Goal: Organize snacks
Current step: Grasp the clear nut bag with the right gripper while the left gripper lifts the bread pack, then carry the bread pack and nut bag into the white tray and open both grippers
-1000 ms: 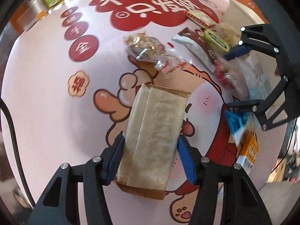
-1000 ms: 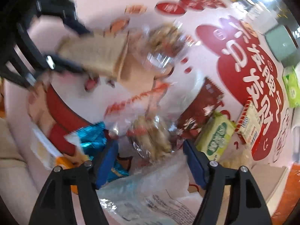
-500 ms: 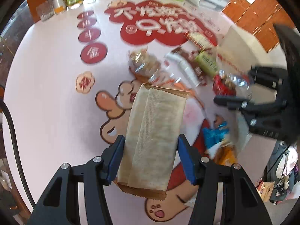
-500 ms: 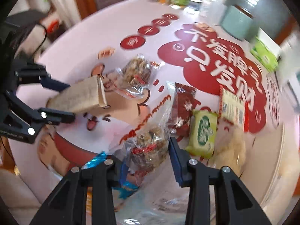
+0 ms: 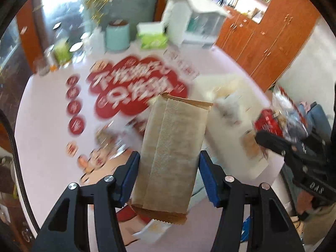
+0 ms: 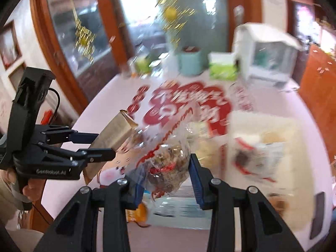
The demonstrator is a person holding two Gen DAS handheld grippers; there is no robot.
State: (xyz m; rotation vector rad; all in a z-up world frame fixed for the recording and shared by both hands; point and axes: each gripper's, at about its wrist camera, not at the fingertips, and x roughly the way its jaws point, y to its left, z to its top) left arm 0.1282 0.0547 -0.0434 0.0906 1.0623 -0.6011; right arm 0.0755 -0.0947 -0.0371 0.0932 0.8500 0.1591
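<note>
My left gripper (image 5: 169,176) is shut on a long tan paper-wrapped snack pack (image 5: 172,149) and holds it up off the table; the pack also shows in the right wrist view (image 6: 113,134). My right gripper (image 6: 166,180) is shut on a clear bag of nut snacks with red print (image 6: 168,159), lifted above the table. The same bag shows at the right of the left wrist view (image 5: 279,117). Both views are blurred by motion.
The pink table (image 5: 42,130) carries a large red printed emblem (image 5: 134,90). More snack packs lie near a cream box (image 6: 262,138). At the far edge stand a teal canister (image 5: 117,35), a green tissue pack (image 5: 153,37) and a white appliance (image 5: 193,21).
Both grippers have risen and tilted up from the table, each carrying its snack. The views now take in the far table edge and the room. The right gripper closed on the nut bag.
</note>
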